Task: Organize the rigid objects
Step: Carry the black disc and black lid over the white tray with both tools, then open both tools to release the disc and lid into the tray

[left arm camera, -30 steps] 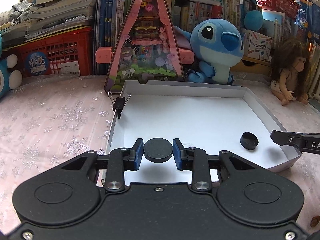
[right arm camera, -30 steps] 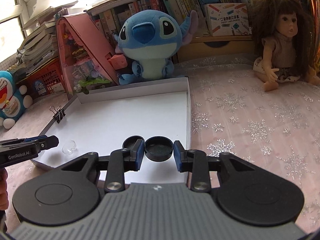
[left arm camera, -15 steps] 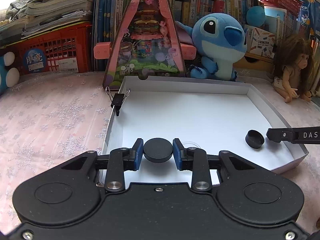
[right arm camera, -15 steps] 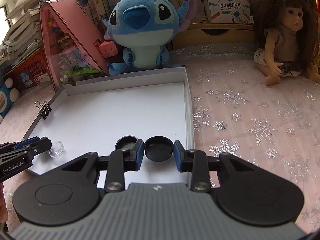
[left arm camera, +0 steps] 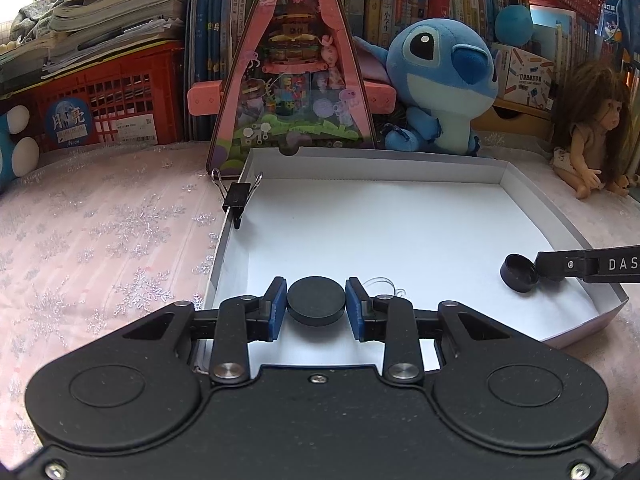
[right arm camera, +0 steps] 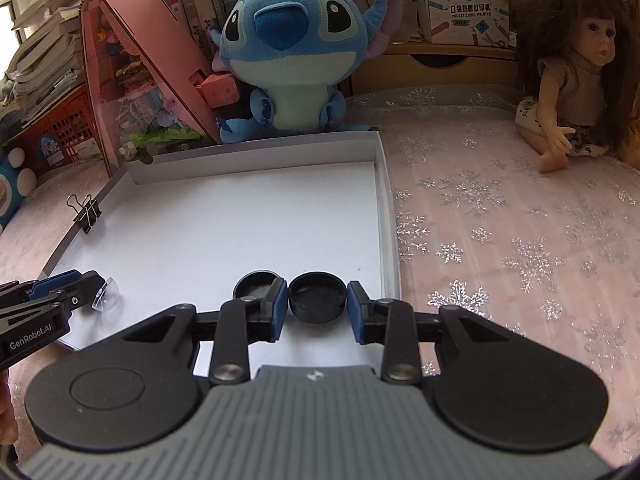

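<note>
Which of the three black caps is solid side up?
The black cap clamped in the left gripper; the other two, near the white tray's right wall, show hollow insides.

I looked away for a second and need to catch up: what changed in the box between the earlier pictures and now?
The right gripper brought its black cap down beside the other cap in the white box, and its jaws are opening, with a gap at the right pad. The left gripper stayed shut on the black disc. The binder clip is unchanged.

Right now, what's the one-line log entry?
left gripper: grips black lid | right gripper: jaws opening, black cap between | white tray
</note>
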{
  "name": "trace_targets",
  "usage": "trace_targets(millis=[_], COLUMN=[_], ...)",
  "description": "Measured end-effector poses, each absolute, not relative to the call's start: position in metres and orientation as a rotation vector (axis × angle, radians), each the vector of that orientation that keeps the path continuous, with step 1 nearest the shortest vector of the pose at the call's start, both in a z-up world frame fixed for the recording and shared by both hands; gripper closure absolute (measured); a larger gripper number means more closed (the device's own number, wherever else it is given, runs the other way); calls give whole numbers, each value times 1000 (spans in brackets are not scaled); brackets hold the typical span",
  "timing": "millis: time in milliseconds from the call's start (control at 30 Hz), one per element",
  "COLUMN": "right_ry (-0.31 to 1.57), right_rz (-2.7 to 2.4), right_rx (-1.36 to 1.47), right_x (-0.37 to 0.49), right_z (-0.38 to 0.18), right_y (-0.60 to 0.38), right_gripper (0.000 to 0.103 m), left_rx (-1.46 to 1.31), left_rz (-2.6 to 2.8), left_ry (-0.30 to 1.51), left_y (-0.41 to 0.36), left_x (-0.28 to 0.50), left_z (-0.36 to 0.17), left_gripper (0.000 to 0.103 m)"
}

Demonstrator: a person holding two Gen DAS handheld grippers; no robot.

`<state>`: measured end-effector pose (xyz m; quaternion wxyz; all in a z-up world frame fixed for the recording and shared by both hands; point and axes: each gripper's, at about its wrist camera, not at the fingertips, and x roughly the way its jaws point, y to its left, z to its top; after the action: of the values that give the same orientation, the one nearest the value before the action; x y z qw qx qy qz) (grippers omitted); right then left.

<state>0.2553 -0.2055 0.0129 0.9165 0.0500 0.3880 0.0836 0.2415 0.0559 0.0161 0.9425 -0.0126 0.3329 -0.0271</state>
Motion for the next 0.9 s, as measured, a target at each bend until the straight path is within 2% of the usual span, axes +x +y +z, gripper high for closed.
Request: trace_targets(millis=[133,167,200,300,433,667,900], right_ry=[791,789,785,772,754,710,672], right_rz=[170,168,171,173,181,211,255], right_rx=[104,104,109,121,114,88,72], right_x=[254,253,253,249,241,218,190], right_z=[12,12,13,14,17,23,26], right_y=[-206,-206,-206,-208,-210,-213,-214], right_gripper=[61,50,49,44,42,33,25], left_rx=[-24,-19,-14,4,21,-12,10], left_rz=[-50,-49,-50,-65,-76,-120,-189], left_ry=[668,661,654,636,630,609,583], left_y=[56,55,54,51,47,47,38], left_x=[239,238,237,231,222,191,154], left_z=[19,20,22,27,32,42,51], left_gripper=[72,69,63,60,54,37,30])
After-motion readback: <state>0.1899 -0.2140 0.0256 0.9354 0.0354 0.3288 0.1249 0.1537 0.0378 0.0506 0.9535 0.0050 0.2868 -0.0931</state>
